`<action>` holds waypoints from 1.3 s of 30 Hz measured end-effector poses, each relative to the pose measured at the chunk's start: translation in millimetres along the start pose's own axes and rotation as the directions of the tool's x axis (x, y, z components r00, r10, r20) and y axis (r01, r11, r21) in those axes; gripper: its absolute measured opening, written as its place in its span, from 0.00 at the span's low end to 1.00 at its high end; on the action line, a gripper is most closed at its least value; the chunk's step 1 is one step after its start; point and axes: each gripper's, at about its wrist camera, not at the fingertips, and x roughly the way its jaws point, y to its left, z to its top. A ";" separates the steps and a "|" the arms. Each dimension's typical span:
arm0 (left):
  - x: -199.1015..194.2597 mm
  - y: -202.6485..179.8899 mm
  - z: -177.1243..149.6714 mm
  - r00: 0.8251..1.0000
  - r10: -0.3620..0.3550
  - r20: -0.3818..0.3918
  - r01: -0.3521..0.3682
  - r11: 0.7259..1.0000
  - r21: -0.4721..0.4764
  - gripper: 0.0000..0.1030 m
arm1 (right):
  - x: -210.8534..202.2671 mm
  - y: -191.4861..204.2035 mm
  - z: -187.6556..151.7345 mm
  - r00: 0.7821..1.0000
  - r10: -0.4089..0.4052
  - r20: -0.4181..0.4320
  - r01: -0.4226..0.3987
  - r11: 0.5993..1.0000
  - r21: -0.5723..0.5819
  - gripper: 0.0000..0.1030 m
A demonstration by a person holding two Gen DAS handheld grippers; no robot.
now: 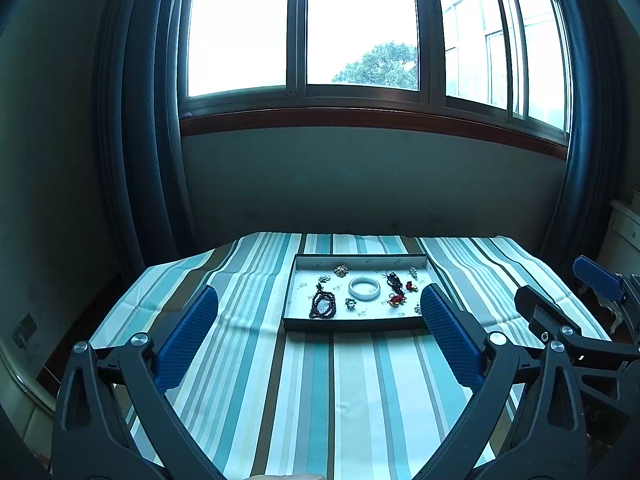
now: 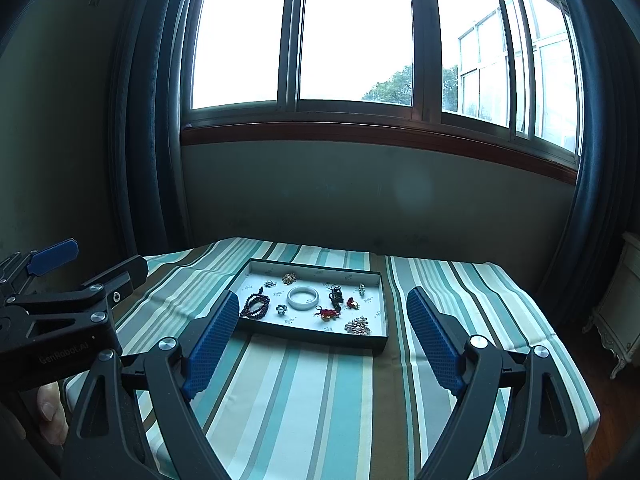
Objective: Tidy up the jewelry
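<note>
Lower frame, both views: left gripper (image 1: 319, 300) and right gripper (image 2: 319, 300), each with blue-padded fingers spread wide apart, holding nothing, above the striped tablecloth (image 1: 304, 392).

Left edge of the right wrist view: the left tool's body, with a bare hand (image 2: 50, 416) under it at lower left.

Centre of frame: shallow dark-rimmed tray (image 1: 352, 325) with white lining, resting on the cloth. Contents, lying apart from one another:
- white bangle (image 1: 364, 289), centre;
- dark bead bracelet (image 1: 322, 305), lower left of tray;
- red charm (image 1: 397, 299), right of the bangle;
- black corded piece (image 1: 393, 280), upper right;
- gold brooch (image 1: 341, 270), near the top edge;
- cluster brooch (image 2: 358, 326), lower right corner.

Upper frame: large window (image 1: 360, 28), dark curtains (image 1: 148, 120) at the sides.
</note>
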 end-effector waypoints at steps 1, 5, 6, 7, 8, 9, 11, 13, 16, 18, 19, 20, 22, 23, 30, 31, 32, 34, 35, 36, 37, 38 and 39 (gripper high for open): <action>0.1 0.1 0.1 1.000 0.000 0.000 0.000 1.000 0.000 0.98 | 0.0 0.0 0.0 1.000 0.000 0.001 0.000 1.000 0.000 0.82; 0.1 0.2 0.1 1.000 -0.001 0.000 0.001 1.000 0.000 0.98 | 0.1 0.1 -0.2 1.000 -0.001 0.000 0.001 1.000 -0.001 0.82; 0.1 0.2 0.1 1.000 -0.001 0.000 0.001 1.000 0.000 0.98 | 0.2 0.1 -0.3 1.000 0.000 0.001 0.000 1.000 0.000 0.82; 0.2 0.2 0.2 1.000 -0.002 -0.001 0.002 1.000 0.000 0.98 | 0.2 0.2 -0.4 1.000 0.000 0.001 0.000 1.000 0.000 0.82; 0.0 0.2 0.0 1.000 -0.001 -0.001 0.001 1.000 0.000 0.98 | 0.2 0.3 -0.4 1.000 0.000 0.001 0.000 1.000 0.000 0.82; 0.0 0.1 0.1 1.000 -0.001 0.000 0.001 1.000 0.000 0.98 | 0.2 0.3 -0.5 1.000 -0.001 0.001 0.001 1.000 0.000 0.82; 0.0 0.0 -0.5 1.000 -0.001 0.000 0.001 1.000 0.000 0.98 | 0.2 0.3 -0.7 1.000 -0.001 0.001 0.001 1.000 0.000 0.82; -0.1 -0.1 -0.5 1.000 -0.001 0.000 0.001 1.000 0.000 0.98 | 0.3 0.5 -0.8 1.000 -0.001 0.001 0.001 1.000 0.000 0.82; 0.4 -0.6 -0.6 1.000 0.001 0.001 -0.001 1.000 0.001 0.98 | 0.3 0.6 -1.2 1.000 -0.001 0.001 0.001 1.000 0.000 0.82; 0.7 -0.5 -0.6 1.000 -0.001 0.000 0.001 1.000 0.000 0.98 | 0.5 1.0 -1.3 1.000 -0.001 0.001 0.001 1.000 -0.001 0.82; 0.7 -0.6 -0.7 1.000 -0.001 -0.001 0.001 1.000 0.001 0.98 | 0.8 1.2 -1.4 1.000 0.000 0.001 0.000 1.000 -0.001 0.82; 1.1 -0.4 -0.7 1.000 -0.003 -0.003 0.003 1.000 0.001 0.98 | 0.8 1.2 -1.5 1.000 0.002 0.000 -0.002 1.000 -0.001 0.82; 2.4 0.1 -1.1 1.000 -0.007 -0.007 0.007 1.000 -0.001 0.98 | 1.0 1.3 -1.7 1.000 0.002 0.000 -0.002 1.000 -0.002 0.82; 2.6 0.3 -1.2 1.000 -0.009 -0.008 0.009 1.000 -0.001 0.98 | 1.0 1.3 -1.8 1.000 0.002 0.000 -0.002 1.000 -0.002 0.82; 4.5 1.1 -1.4 1.000 -0.009 -0.013 0.009 1.000 0.002 0.98 | 4.7 -0.2 -3.1 1.000 0.008 -0.009 -0.008 1.000 -0.002 0.82; 5.0 1.0 -1.6 1.000 -0.008 -0.013 0.008 1.000 0.003 0.98 | 5.0 -0.5 -2.7 1.000 0.009 -0.010 -0.009 1.000 -0.002 0.82; 4.7 0.7 -1.7 1.000 -0.006 -0.013 0.006 1.000 0.002 0.98 | 5.9 -0.4 -3.0 1.000 0.009 -0.012 -0.009 1.000 -0.004 0.82; 5.2 1.3 -1.7 1.000 -0.008 -0.010 0.008 1.000 -0.001 0.98 | 7.0 -1.3 -3.4 1.000 0.011 -0.015 -0.011 1.000 -0.004 0.82; 6.0 2.3 -2.3 1.000 -0.010 -0.007 0.010 1.000 -0.001 0.98 | 7.7 -1.3 -3.8 1.000 0.012 -0.017 -0.012 1.000 -0.003 0.82; 7.1 2.5 -2.3 1.000 -0.011 -0.007 0.011 1.000 -0.002 0.98 | 8.3 -1.2 -4.1 1.000 0.012 -0.018 -0.012 1.000 -0.004 0.82; 8.0 2.4 -2.4 1.000 -0.009 -0.007 0.009 1.000 -0.003 0.98 | 9.6 -1.0 -4.4 1.000 0.013 -0.020 -0.013 1.000 -0.005 0.82; 9.2 1.8 -2.6 1.000 -0.005 -0.003 0.005 1.000 0.001 0.98 | 11.0 -1.0 -4.7 1.000 0.013 -0.023 -0.013 1.000 -0.005 0.82; 9.9 0.6 -2.6 1.000 -0.001 0.002 0.001 1.000 0.011 0.98 | 12.3 -1.4 -5.3 1.000 0.013 -0.025 -0.013 1.000 -0.004 0.82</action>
